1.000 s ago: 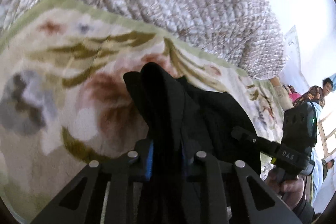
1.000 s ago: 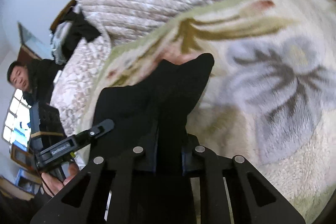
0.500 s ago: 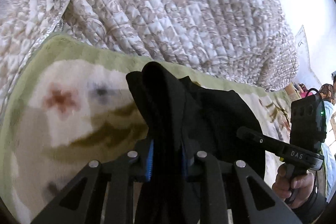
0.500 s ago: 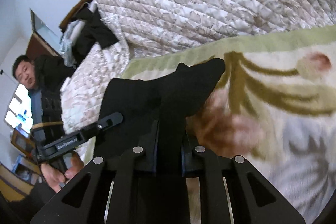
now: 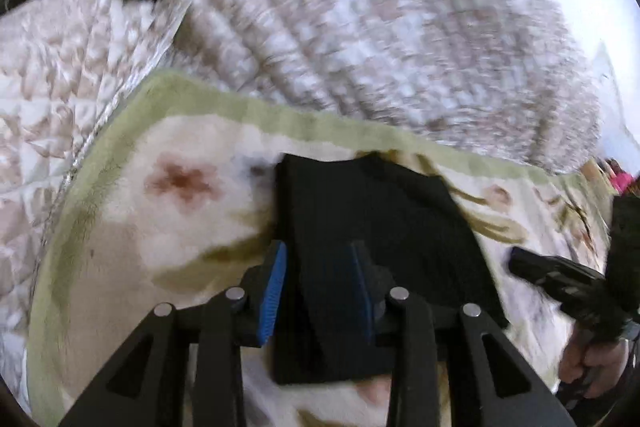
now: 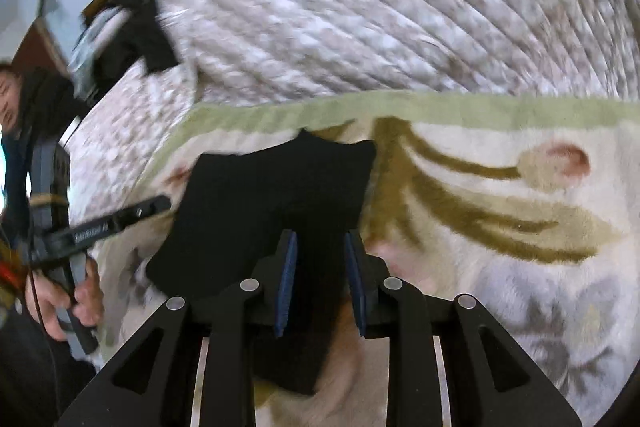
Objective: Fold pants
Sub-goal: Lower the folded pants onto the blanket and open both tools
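Lying folded on the blanket (image 5: 120, 227), pants (image 5: 360, 211) sit between both parted grippers (image 5: 320, 267) (image 6: 320, 259), neither gripping; only the right view shows a man (image 6: 12, 99).

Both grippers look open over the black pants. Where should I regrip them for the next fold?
Judging by the flat bundle, take the black pants at the near edge's two corners, coming in low along the floral blanket. Left gripper and right gripper already straddle that edge, open.

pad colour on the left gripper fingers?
Blue pads, clearest in the left wrist view.
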